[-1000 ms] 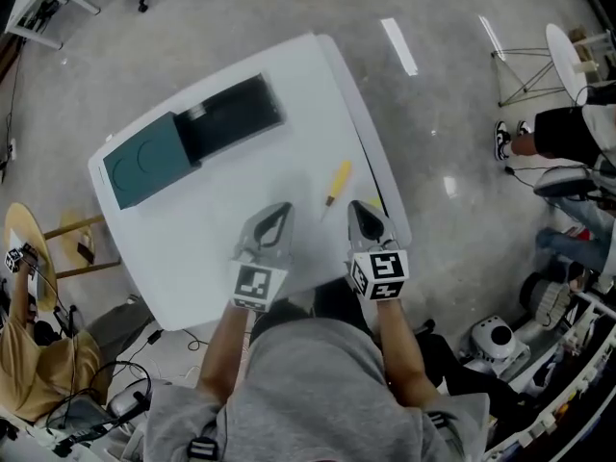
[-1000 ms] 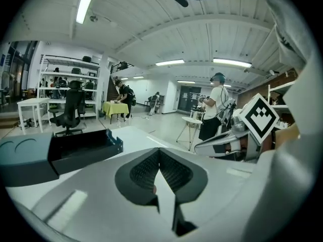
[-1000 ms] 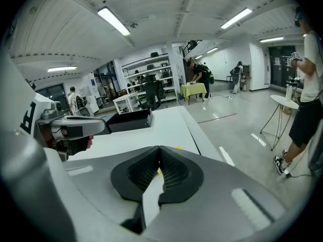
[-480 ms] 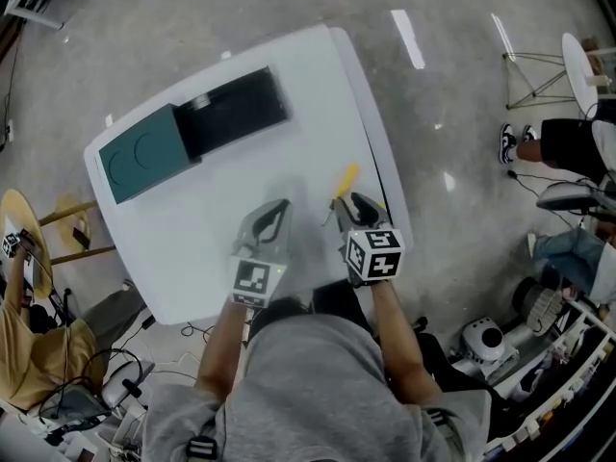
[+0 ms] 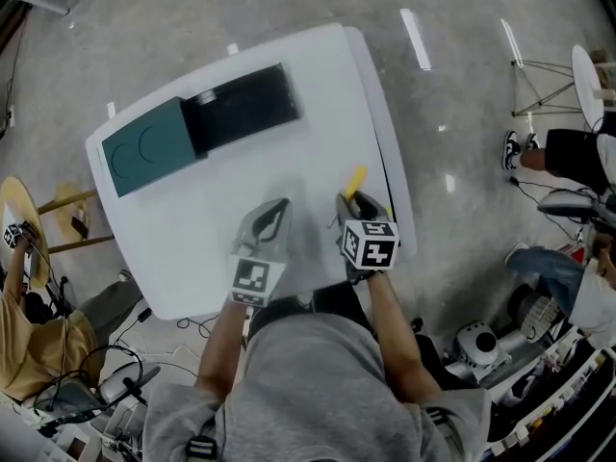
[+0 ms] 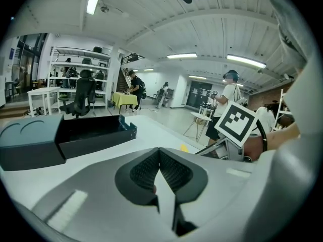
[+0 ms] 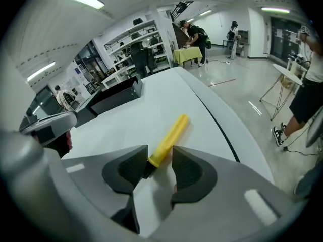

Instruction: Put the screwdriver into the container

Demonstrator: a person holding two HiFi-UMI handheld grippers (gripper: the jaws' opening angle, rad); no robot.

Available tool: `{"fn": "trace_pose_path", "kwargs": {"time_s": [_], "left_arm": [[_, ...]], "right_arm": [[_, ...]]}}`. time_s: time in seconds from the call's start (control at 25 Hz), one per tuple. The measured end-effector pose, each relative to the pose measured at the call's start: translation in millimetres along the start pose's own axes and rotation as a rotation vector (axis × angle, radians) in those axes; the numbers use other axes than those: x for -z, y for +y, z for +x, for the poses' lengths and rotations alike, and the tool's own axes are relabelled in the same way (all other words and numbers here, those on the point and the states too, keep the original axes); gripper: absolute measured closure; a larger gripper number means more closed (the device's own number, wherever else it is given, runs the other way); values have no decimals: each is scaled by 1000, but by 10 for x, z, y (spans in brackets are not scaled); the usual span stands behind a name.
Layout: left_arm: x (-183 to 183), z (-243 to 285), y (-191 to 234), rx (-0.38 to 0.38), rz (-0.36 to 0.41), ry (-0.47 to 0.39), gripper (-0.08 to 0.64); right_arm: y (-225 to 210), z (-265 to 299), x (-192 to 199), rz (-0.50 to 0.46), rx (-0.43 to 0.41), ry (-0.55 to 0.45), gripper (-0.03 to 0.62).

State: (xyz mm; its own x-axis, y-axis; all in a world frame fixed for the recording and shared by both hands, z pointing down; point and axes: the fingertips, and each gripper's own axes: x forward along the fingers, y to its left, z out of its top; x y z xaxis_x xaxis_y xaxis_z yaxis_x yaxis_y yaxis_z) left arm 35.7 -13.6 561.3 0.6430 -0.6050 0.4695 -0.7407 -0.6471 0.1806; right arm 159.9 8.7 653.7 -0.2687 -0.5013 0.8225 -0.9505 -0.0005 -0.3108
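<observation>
Yellow-handled screwdriver (image 5: 354, 179) flat on white table (image 5: 212, 229), right of centre in head view, close to the table's right edge. Long axis diagonal: handle end toward upper right, shaft end toward lower left, under the tongs.

Right gripper (image 5: 351, 200) directly over the shaft end, pointing steeply down. In right gripper view (image 7: 159, 155), jaws apart and just been opening. Dark neck of the screwdriver (image 7: 169, 139) between the pads, no pad pressing on it yet as far as visible. Handle running away from the jaws toward upper right of that frame, roughly in line with them and slightly skewed.

Left gripper (image 5: 277, 210) just left of the right one, on bare table. Jaws together in left gripper view (image 6: 159, 151), nothing between them. Right hand clearly the nearer one.

Container (image 5: 241, 112) at upper left of head view, black and open on top, teal lid (image 5: 144, 149) beside it, well apart from the screwdriver. Bare table between, so plenty of room for the carry. Likely next: close on the neck, lift, go up-left. Risks: edge drop-off on the right, end-on grip prone to slipping.
</observation>
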Motion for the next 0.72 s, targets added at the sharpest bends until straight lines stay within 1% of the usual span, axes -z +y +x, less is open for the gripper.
{"fn": "trace_pose_path", "kwargs": {"time_s": [0.08, 0.16, 0.24, 0.36, 0.44, 0.52, 0.72], "left_arm": [[64, 25, 92, -5, -13, 6, 549], [77, 53, 187, -7, -23, 12, 549], [73, 49, 229, -8, -25, 13, 549], [86, 17, 202, -12, -21, 12, 549], [93, 18, 148, -16, -19, 10, 549], [101, 24, 113, -19, -17, 9, 549], [75, -25, 137, -29, -17, 2, 549]], "right_arm": [[21, 105, 23, -7, 6, 19, 440], [52, 187, 2, -14, 14, 37, 461], [75, 214, -6, -20, 21, 46, 468], [71, 201, 28, -29, 26, 51, 476], [21, 183, 59, -38, 32, 55, 501], [-13, 176, 76, -48, 32, 57, 505], [53, 186, 74, -66, 1, 67, 512]]}}
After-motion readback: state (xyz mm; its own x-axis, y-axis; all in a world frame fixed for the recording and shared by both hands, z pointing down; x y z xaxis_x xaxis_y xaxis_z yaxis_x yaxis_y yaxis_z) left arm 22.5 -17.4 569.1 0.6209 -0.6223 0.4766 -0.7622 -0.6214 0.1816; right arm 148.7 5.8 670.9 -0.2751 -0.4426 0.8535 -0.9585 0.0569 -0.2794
